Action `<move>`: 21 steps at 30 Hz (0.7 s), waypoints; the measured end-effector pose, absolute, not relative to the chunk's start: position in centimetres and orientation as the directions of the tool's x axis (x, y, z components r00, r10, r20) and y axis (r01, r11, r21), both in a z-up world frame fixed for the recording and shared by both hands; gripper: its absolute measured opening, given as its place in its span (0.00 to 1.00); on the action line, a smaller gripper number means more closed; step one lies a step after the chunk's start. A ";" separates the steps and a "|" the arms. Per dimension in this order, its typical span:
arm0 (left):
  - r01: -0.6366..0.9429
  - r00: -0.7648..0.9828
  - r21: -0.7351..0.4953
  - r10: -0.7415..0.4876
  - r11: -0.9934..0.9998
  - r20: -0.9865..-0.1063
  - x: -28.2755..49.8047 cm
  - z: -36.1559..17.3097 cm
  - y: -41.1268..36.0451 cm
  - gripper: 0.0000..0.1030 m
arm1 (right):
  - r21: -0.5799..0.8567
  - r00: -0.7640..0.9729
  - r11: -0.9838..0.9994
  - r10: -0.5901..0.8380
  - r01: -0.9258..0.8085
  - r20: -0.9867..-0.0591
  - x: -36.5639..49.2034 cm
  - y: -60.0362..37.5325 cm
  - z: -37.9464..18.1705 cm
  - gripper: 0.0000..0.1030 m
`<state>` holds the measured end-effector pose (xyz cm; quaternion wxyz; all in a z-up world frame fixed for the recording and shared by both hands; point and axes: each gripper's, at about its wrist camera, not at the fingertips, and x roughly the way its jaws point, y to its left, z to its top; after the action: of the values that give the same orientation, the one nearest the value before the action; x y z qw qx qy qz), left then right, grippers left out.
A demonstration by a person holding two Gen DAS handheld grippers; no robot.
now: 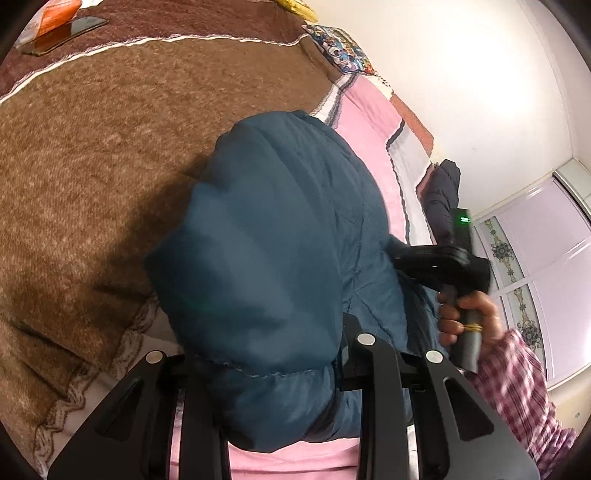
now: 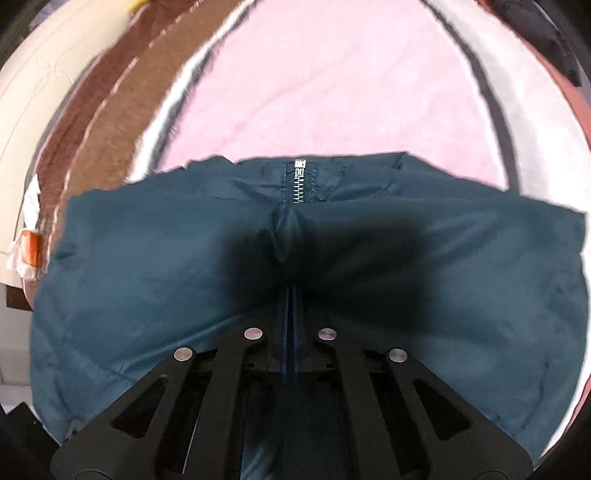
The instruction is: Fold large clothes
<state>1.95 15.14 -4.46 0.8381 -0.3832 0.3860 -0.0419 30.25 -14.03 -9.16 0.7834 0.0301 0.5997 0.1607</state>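
A dark teal padded jacket (image 1: 266, 236) hangs bunched above the bed, and it fills the right wrist view (image 2: 147, 266) with its silver zipper (image 2: 298, 181) in the middle. My left gripper (image 1: 273, 369) is shut on a thick fold of the jacket, which bulges between its fingers. My right gripper (image 2: 291, 295) is shut on the jacket at the zipper line; its tips are buried in the fabric. In the left wrist view the right gripper (image 1: 439, 262) shows at the jacket's right edge, held by a hand in a checked sleeve.
A brown blanket (image 1: 92, 166) covers the left of the bed and a pink sheet (image 2: 332, 92) lies under the jacket. A dark garment (image 1: 443, 192) lies by the wall. A phone (image 1: 66, 33) and an orange packet (image 1: 59, 14) lie far left.
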 end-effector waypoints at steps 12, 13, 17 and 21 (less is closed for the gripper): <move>-0.212 0.693 -0.660 -0.365 0.721 -0.622 2.3 -3.8 15.0 0.27 | 0.246 0.377 0.916 0.359 -0.316 -0.854 20.5 -17.6 -2.0 0.01; -0.214 0.692 -0.658 -0.364 0.722 -0.623 2.3 -3.8 15.0 0.27 | 0.246 0.379 0.912 0.365 -0.327 -0.850 19.1 -18.2 -1.7 0.01; -0.212 0.694 -0.665 -0.369 0.716 -0.618 2.0 -3.4 15.0 0.27 | 0.351 0.265 0.868 0.452 -0.352 -0.852 11.7 -19.9 -3.3 0.01; -0.189 0.702 -0.652 -0.363 0.734 -0.613 1.8 -2.5 14.8 0.27 | 0.421 0.144 0.853 0.480 -0.309 -0.865 8.0 -20.4 -7.7 0.01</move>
<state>1.79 14.84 -2.54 0.8488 -0.3612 0.3826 -0.0512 7.98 -20.37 -7.75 0.7531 0.0712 0.5993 0.2618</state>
